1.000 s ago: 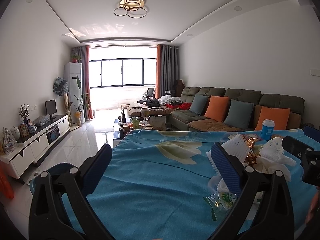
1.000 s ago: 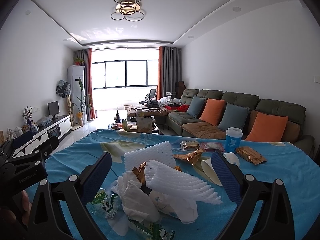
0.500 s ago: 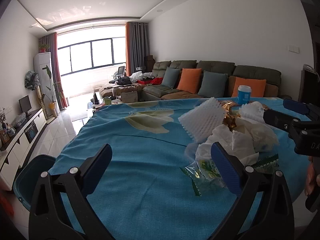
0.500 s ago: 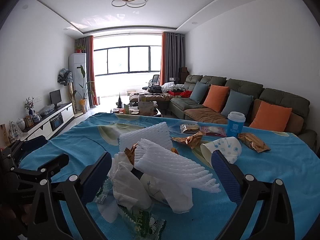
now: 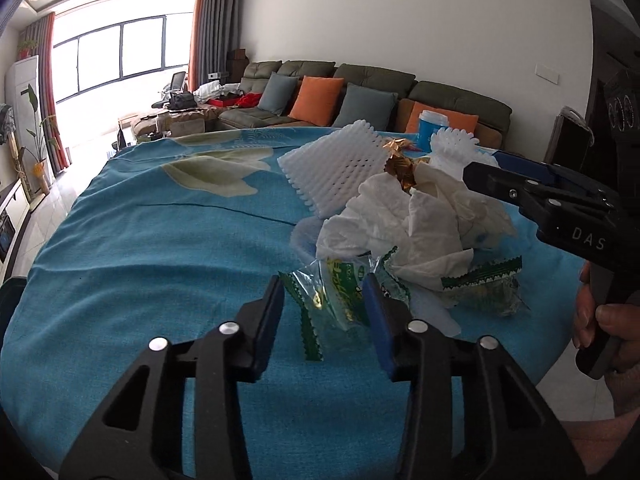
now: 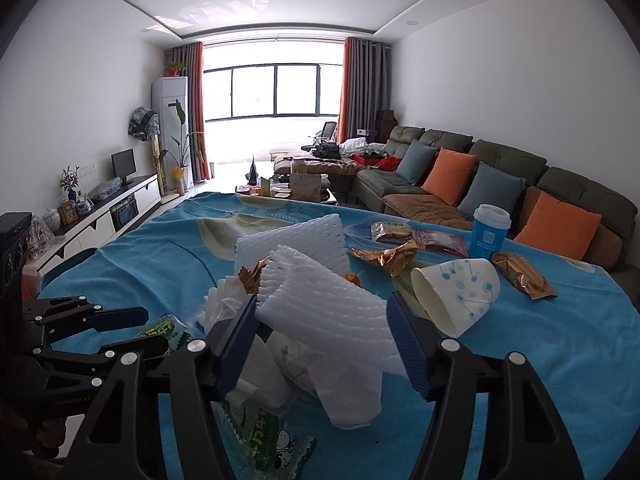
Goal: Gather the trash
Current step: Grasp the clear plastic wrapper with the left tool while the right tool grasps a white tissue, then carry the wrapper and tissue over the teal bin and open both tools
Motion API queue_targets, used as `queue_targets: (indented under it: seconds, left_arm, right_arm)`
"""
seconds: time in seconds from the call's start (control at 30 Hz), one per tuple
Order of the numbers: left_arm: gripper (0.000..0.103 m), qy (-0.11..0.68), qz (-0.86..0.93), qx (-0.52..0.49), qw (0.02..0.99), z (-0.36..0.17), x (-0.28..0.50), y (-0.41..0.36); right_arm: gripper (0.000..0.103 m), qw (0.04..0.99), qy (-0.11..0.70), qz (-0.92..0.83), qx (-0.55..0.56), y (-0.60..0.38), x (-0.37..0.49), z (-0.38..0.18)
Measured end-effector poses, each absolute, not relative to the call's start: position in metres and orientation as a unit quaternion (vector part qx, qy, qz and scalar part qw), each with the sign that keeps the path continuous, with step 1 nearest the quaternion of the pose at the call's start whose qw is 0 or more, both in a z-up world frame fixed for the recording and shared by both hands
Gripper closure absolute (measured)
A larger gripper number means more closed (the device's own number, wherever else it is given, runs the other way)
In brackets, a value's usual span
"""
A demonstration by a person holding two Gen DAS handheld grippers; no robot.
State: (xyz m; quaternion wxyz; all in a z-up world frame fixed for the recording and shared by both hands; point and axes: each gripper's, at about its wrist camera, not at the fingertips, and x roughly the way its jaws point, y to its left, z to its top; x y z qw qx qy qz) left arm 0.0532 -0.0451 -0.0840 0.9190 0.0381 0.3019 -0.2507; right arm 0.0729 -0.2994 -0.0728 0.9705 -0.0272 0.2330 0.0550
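Your left gripper is closing around the green wrapper — thin, crinkly, slippery. Your right gripper is closing around the foam net — soft, light; pinch its middle.

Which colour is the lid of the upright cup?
White, on a blue cup; clearest in the right wrist view.

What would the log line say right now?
left gripper: closing, green wrapper between | right gripper: closing, foam net between
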Motion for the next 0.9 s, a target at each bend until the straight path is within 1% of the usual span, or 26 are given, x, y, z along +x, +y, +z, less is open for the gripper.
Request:
queue_targets:
  seconds: [0.03, 0.07, 0.1, 0.13, 0.17, 0.37, 0.5, 0.63, 0.9]
  left_arm:
    - [0.073, 0.304, -0.254, 0.037, 0.918, -0.085, 0.054, -0.046]
    - [0.074, 0.304, -0.257, 0.035, 0.917, -0.085, 0.054, -0.046]
    - [0.078, 0.305, -0.259, 0.032, 0.916, -0.084, 0.054, -0.045]
    - [0.082, 0.306, -0.261, 0.030, 0.915, -0.085, 0.056, -0.045]
    - [0.082, 0.308, -0.264, 0.025, 0.914, -0.083, 0.055, -0.043]
    - [0.092, 0.309, -0.268, -0.001, 0.913, -0.076, 0.057, -0.031]
    - [0.093, 0.300, -0.264, -0.010, 0.917, -0.068, 0.055, -0.021]
    - [0.093, 0.287, -0.261, -0.022, 0.921, -0.056, 0.050, -0.008]
    - [0.093, 0.252, -0.230, -0.037, 0.939, -0.029, 0.037, 0.028]
  right_arm:
    - [0.059, 0.969, 0.237, 0.056, -0.028, -0.300, 0.074, -0.073]
    - [0.064, 0.969, 0.240, 0.057, -0.029, -0.301, 0.075, -0.074]
    - [0.066, 0.968, 0.241, 0.061, -0.029, -0.302, 0.076, -0.074]
    - [0.071, 0.969, 0.240, 0.061, -0.029, -0.303, 0.076, -0.073]
    - [0.077, 0.969, 0.238, 0.063, -0.030, -0.304, 0.076, -0.072]
    - [0.080, 0.973, 0.220, 0.061, -0.033, -0.310, 0.074, -0.056]
    - [0.083, 0.976, 0.204, 0.065, -0.030, -0.313, 0.071, -0.041]
    - [0.084, 0.978, 0.190, 0.085, -0.005, -0.317, 0.068, -0.023]
    - [0.084, 0.974, 0.159, 0.162, 0.021, -0.294, 0.064, 0.007]
